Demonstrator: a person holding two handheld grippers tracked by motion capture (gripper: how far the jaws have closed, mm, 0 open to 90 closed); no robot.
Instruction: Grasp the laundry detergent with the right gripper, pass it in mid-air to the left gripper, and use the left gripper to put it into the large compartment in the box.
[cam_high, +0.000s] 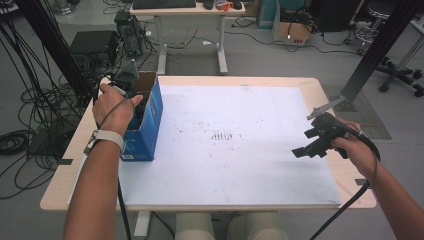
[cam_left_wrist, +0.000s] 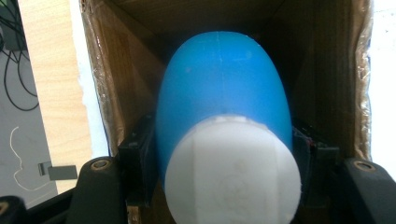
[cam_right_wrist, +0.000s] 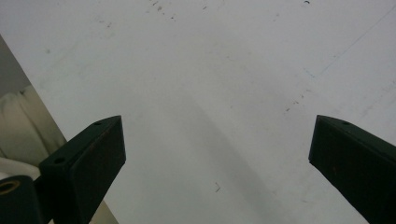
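A person sits at a bench (cam_high: 320, 95) covered by a white mat (cam_high: 235, 145). The left gripper (cam_left_wrist: 224, 154) reaches down into an open blue cardboard box (cam_high: 149, 120) at the bench's left edge, its fingers (cam_left_wrist: 135, 163) pinching a blue bottle (cam_left_wrist: 224, 93) with a white cap (cam_left_wrist: 233, 172), one finger on each side just behind the cap. The bottle sits inside the box, between its brown inner walls. The right gripper (cam_right_wrist: 217, 158) hovers over bare mat near the bench's right side, fingers spread wide, holding nothing.

Likely risks: the smooth, rounded bottle may slip from the pinch, and the walls stand close on both sides, so a tilted lift could snag a wall and drag the light box toward the nearby left edge. Straight up out of the box looks the safest path. The mat's middle offers wide open room.
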